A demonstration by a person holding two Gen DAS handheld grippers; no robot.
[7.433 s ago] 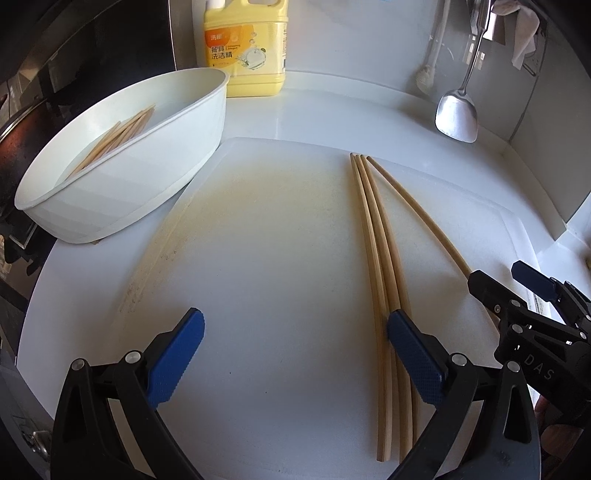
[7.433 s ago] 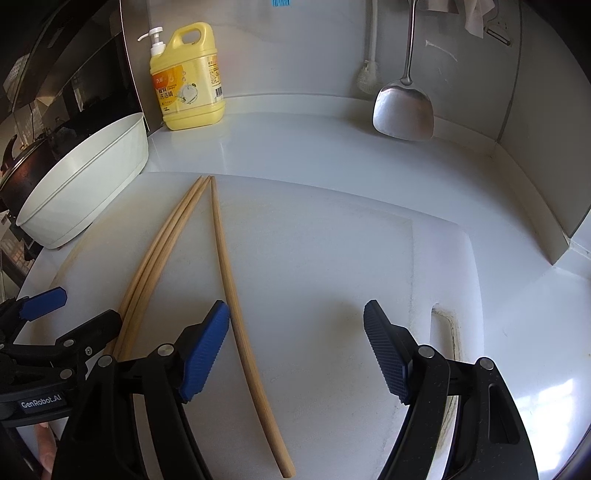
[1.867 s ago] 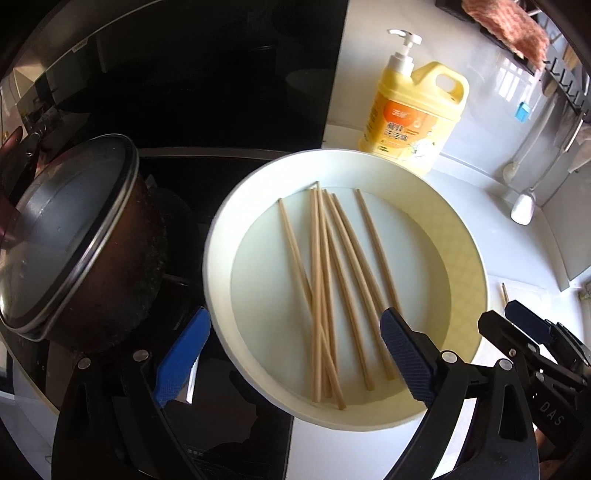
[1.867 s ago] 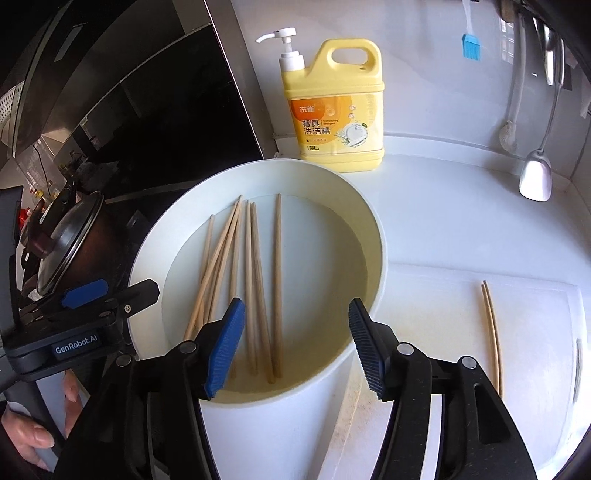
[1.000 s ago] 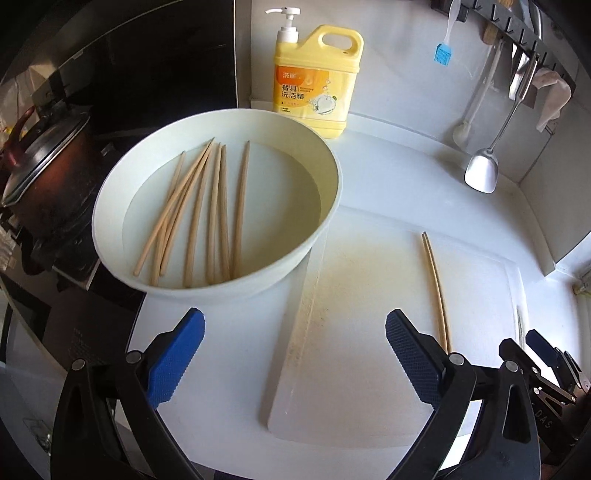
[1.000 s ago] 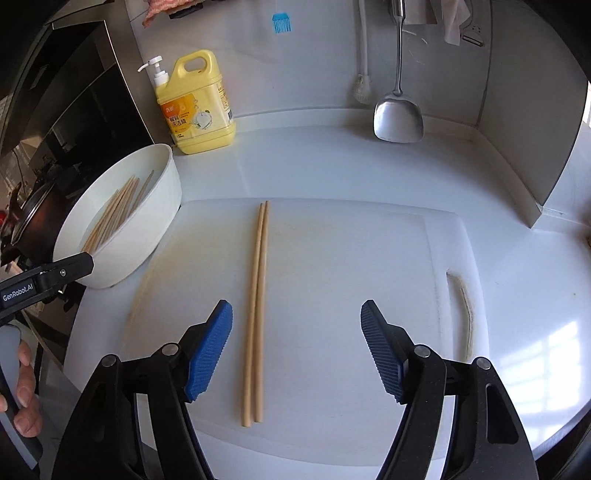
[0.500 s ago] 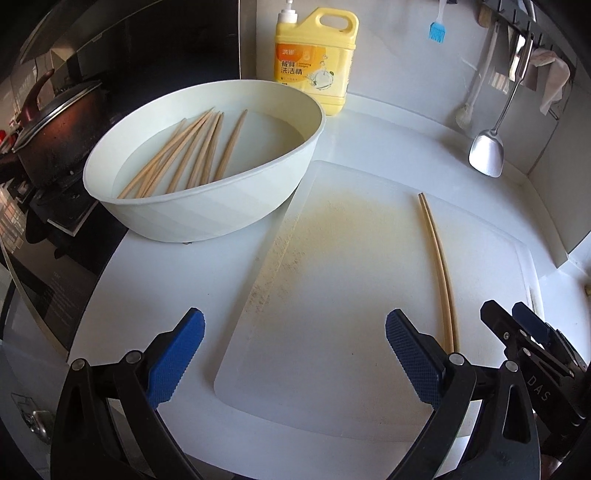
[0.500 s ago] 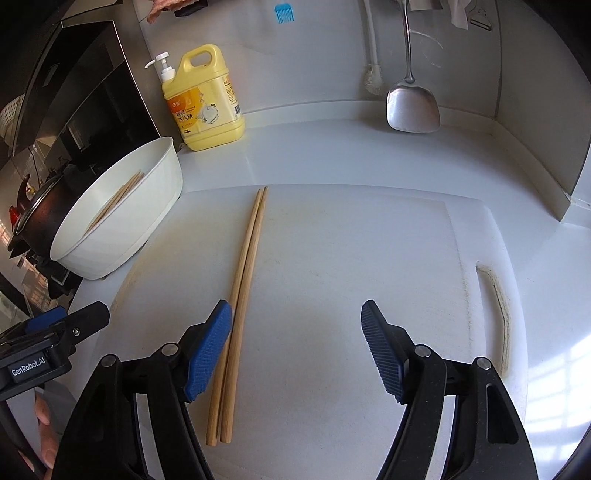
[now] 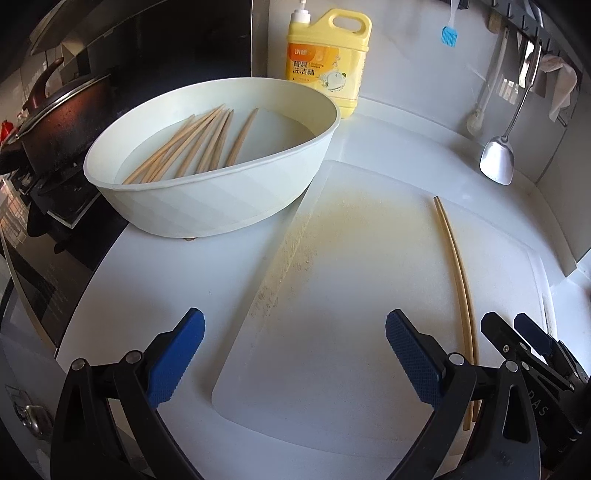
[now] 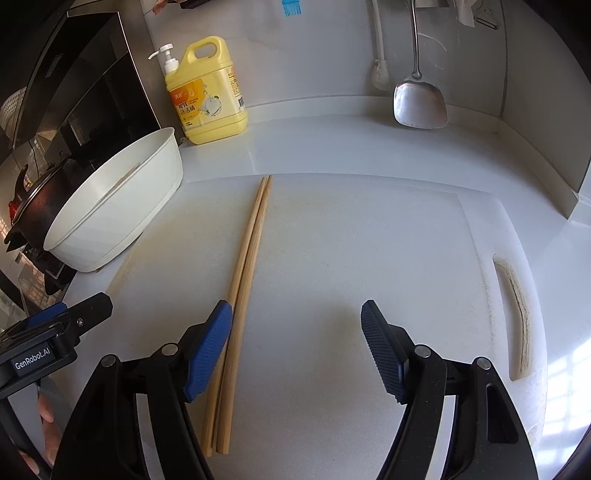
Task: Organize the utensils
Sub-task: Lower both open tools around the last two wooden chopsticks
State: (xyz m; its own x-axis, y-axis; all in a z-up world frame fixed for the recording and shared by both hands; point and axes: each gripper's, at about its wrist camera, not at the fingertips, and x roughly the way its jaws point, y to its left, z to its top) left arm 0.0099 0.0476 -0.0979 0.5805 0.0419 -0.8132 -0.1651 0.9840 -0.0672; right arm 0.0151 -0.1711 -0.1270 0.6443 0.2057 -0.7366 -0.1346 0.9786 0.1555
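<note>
A pair of wooden chopsticks lies side by side on the white cutting board; it also shows in the left wrist view. Several more chopsticks lie in the white bowl at the left. My left gripper is open and empty over the board's near left edge. My right gripper is open and empty above the board, its left finger right beside the pair's near end. The right gripper's fingers also show at the lower right of the left wrist view.
A yellow detergent bottle stands at the back wall behind the bowl. A metal spatula and a blue brush hang on the wall. A dark lidded pot sits on the stove at far left.
Both grippers have come down and forward over the board. The right gripper's left finger now lies next to the chopstick pair. The bowl has shifted left in both views.
</note>
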